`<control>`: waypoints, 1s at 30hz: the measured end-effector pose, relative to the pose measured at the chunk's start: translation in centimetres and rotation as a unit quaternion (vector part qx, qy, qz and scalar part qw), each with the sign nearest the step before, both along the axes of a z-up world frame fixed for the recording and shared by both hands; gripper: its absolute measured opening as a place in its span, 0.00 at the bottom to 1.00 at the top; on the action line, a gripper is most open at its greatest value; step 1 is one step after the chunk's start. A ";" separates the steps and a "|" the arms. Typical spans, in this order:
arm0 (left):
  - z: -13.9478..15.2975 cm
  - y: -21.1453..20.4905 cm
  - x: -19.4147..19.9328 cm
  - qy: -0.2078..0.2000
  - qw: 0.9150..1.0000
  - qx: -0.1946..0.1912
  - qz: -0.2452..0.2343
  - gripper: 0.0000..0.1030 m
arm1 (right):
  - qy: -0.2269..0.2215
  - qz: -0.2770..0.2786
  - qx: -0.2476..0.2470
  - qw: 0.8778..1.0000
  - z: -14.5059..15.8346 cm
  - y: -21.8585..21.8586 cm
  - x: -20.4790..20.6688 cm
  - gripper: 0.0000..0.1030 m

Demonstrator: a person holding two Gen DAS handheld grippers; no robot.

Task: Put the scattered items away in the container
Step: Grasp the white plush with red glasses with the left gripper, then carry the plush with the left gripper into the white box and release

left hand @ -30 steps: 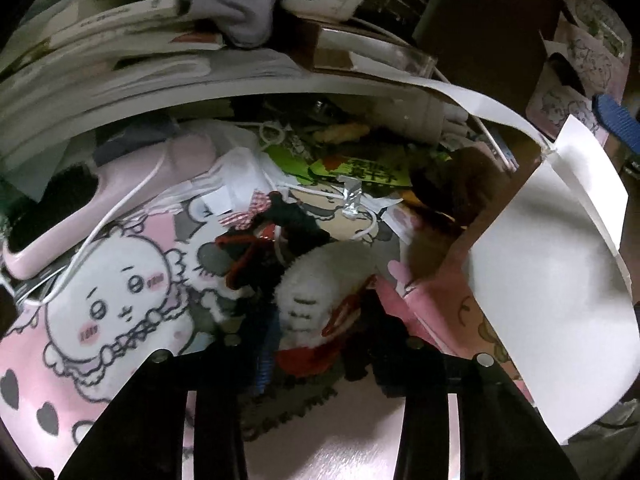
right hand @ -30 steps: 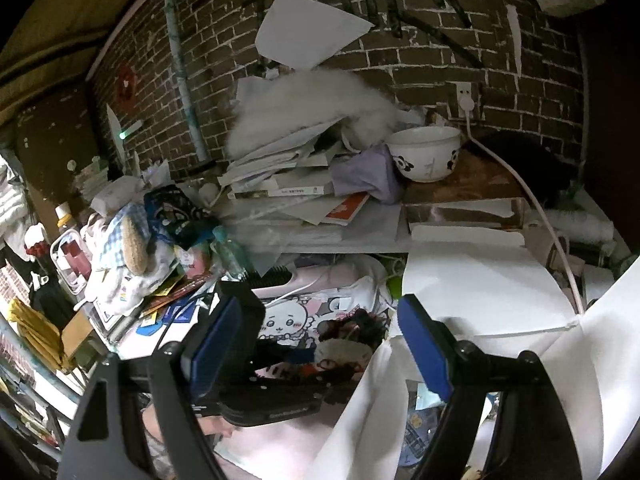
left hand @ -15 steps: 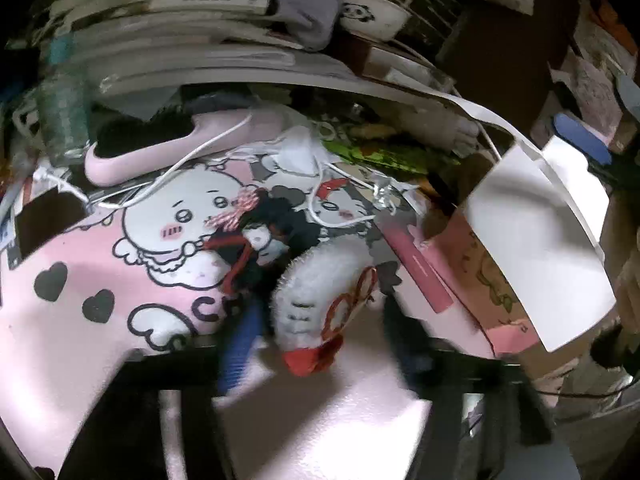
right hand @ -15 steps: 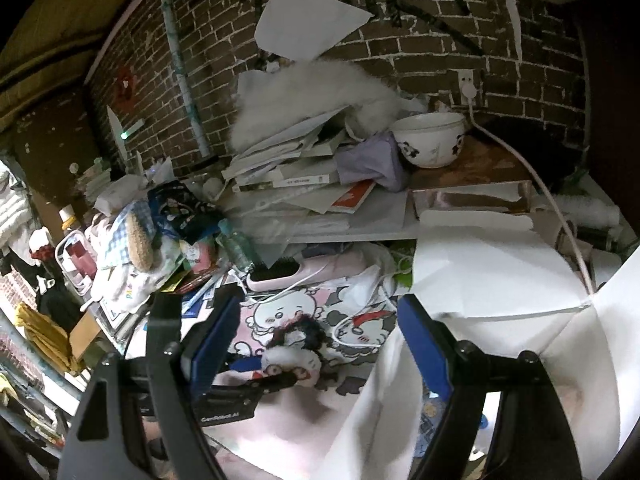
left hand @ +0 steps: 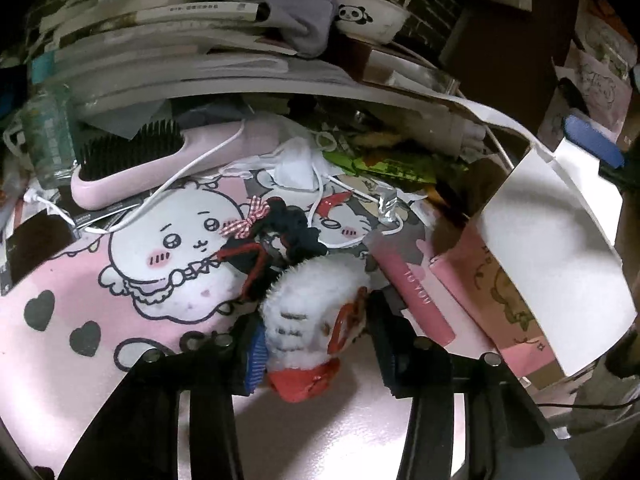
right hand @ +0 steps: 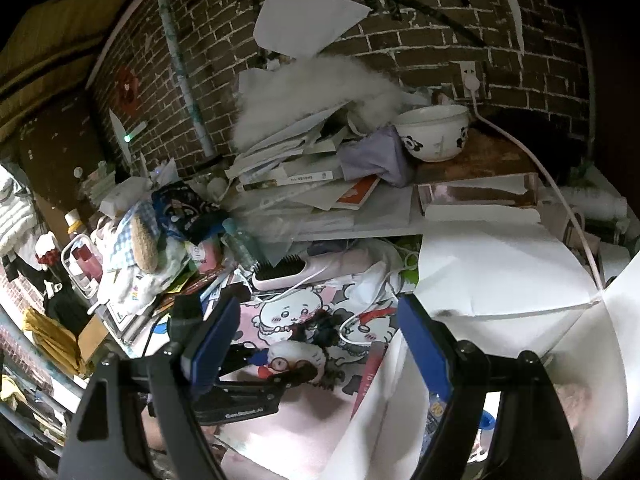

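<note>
Now:
left tool [left hand: 316,340]: jaws just closed, clamped on white plush toy [left hand: 308,312]
right tool [right hand: 316,344]: jaws apart, holding nothing

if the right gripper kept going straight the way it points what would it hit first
Probably the pink cartoon mat with the fluffy white plush lying on it, which sit between and beyond the right gripper; its jaws stand open and empty. Depth is hard to judge here.

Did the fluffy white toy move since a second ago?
Yes. In the right wrist view the toy was below the cartoon face on the pink mat a second ago too, but now sits farther toward the camera.
</note>
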State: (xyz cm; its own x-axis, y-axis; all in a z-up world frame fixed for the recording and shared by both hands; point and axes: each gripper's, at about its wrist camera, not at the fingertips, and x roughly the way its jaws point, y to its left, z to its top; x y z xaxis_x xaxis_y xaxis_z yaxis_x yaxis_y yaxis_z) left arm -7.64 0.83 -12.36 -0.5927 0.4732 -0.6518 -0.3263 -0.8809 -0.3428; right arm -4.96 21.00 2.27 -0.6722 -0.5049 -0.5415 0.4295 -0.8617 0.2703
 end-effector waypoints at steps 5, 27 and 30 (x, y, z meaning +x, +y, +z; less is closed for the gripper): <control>1.7 -1.1 0.8 0.017 1.000 0.008 0.010 0.37 | -0.005 0.000 0.004 1.000 -0.4 -0.1 0.0 0.76; 17.9 -0.7 2.3 0.119 0.991 -0.062 -0.009 0.37 | 0.070 0.005 0.175 0.982 -4.7 -8.9 4.0 0.76; 19.3 0.3 2.1 0.125 0.990 -0.071 -0.013 0.37 | 0.060 0.013 0.170 0.984 -5.8 -9.4 4.4 0.76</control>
